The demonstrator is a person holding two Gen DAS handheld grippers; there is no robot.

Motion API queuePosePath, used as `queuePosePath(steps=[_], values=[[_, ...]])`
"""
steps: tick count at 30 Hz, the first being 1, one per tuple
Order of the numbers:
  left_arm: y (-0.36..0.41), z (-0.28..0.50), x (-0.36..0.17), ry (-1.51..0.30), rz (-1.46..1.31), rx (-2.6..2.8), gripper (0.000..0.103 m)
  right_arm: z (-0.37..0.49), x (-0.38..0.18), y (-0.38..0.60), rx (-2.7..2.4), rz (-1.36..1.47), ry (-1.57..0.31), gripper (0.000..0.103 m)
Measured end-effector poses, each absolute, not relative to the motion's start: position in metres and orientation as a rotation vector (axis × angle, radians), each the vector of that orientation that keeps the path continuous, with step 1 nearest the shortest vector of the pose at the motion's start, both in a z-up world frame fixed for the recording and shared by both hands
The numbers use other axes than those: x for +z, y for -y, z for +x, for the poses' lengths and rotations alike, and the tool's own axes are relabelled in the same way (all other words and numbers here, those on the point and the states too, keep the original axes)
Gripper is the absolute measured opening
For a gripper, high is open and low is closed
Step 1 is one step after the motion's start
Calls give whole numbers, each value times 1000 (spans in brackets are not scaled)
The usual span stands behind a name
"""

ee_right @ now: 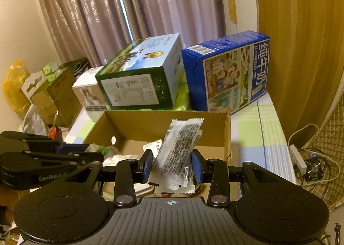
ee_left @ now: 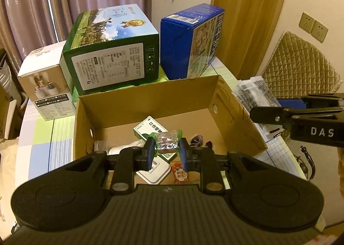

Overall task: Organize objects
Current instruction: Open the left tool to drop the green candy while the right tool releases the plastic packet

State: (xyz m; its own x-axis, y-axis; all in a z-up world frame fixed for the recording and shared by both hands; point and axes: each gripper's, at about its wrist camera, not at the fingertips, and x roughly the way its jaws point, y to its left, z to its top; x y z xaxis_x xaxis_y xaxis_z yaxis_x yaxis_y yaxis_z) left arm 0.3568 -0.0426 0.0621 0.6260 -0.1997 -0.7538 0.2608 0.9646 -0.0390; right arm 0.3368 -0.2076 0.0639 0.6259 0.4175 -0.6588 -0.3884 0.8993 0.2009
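1. The step in hand looks like the drop-off: both tongs carry small packets toward the open cardboard box (ee_left: 150, 103) that sits on the bench (ee_left: 40, 137), in front of a green carton (ee_left: 114, 51), a blue carton (ee_left: 189, 43) and a small white carton (ee_left: 47, 86).

2. The left tongs (ee_left: 166, 150) are closed to a narrow gap on a small snack packet (ee_left: 166, 140) with green ends. In the left wrist view the packet hangs over the inside of the box, above a white and green flat box (ee_left: 150, 129), a white flat case (ee_left: 154, 172) and a red sachet (ee_left: 180, 175) lying on the box floor.

3. The right tongs (ee_right: 172, 165) are closed on a bundle of long white wrappers (ee_right: 180, 150), held near their lower end so the printed tops stand up and lean slightly right. In the right wrist view they sit at the near edge of the box; whether they are fully past the wall I cannot tell.

4. The left packet seems ready to be let go: the next move calls for lowering a little and opening the jaws so it lands in a free patch and not on the sachet.

5. The right bundle likely needs to travel further over the box before release. The two tongs are close together, so one should go first to avoid a bump.

6. The wrappers are slippery and loose; they may fan out or slide when the jaws ease.
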Motion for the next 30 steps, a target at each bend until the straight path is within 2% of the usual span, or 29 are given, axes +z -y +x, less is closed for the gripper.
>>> queuePosePath(steps=[7, 9, 10, 20, 23, 28, 29, 30], values=[[50, 387, 46, -857, 59, -271, 22, 355, 55, 211, 453, 63, -771, 36], [53, 393, 40, -849, 64, -266, 40, 358, 52, 213, 449, 67, -775, 36], [52, 394, 37, -843, 51, -266, 42, 358, 50, 214, 446, 67, -778, 36], [41, 389, 23, -866, 34, -247, 42, 360, 30, 223, 437, 61, -814, 36], [38, 387, 24, -859, 34, -245, 46, 360, 30, 220, 442, 59, -815, 36], [32, 383, 28, -848, 27, -239, 46, 365, 33, 212, 445, 66, -793, 36], [31, 383, 29, -846, 28, -237, 47, 366, 33, 211, 445, 73, -773, 42], [30, 382, 29, -845, 27, -233, 49, 367, 34, 211, 449, 84, -755, 63]])
